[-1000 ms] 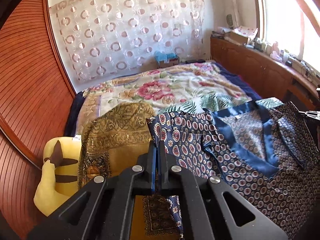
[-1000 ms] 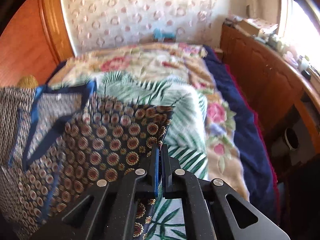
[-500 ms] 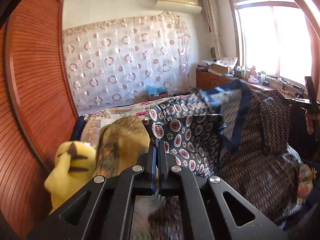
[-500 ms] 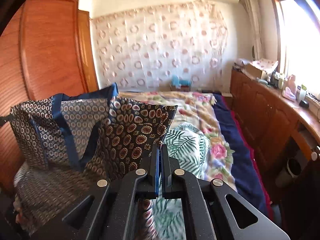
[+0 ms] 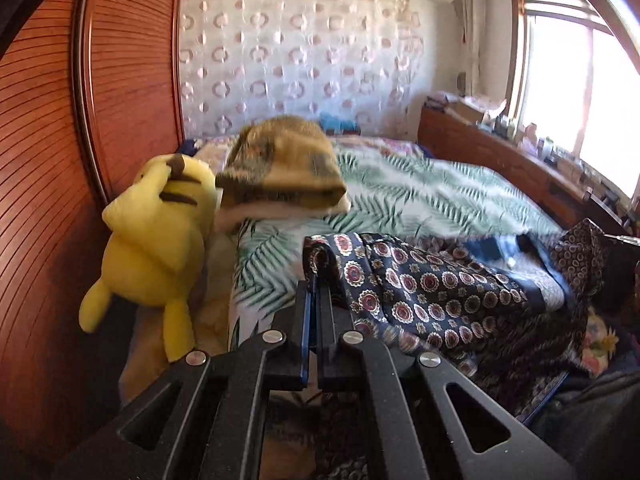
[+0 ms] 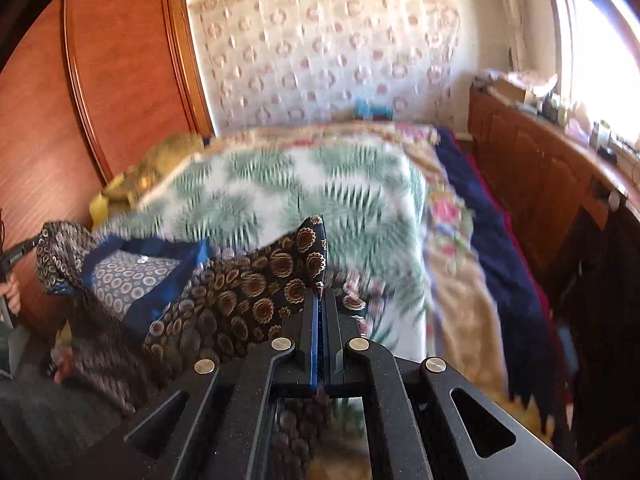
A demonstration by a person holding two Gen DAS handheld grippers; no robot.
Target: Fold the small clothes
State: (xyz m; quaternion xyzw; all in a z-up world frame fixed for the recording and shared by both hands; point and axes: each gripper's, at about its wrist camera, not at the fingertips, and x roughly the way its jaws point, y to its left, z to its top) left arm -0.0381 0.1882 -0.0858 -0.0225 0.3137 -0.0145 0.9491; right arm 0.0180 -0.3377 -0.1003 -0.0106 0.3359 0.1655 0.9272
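Observation:
A dark navy patterned garment (image 5: pixel 420 292) with blue trim hangs between both grippers over the near end of the bed. My left gripper (image 5: pixel 314 284) is shut on its left corner. My right gripper (image 6: pixel 320 294) is shut on its right corner (image 6: pixel 308 248); the garment (image 6: pixel 240 300) sags to the left with its blue-trimmed lining (image 6: pixel 132 272) showing. The right gripper also shows at the right edge of the left wrist view (image 5: pixel 620 240).
A yellow plush toy (image 5: pixel 156 240) and a folded golden cloth (image 5: pixel 284 168) lie at the bed's left. The bed has a palm-leaf sheet (image 6: pixel 300 188) and floral blanket (image 6: pixel 452 240). A wooden wardrobe (image 5: pixel 60 160) stands left and a wooden cabinet (image 6: pixel 540 168) right.
Both grippers have swung the garment down from a raised, upright hang to low over the near end of the bed. The views are blurred by motion.

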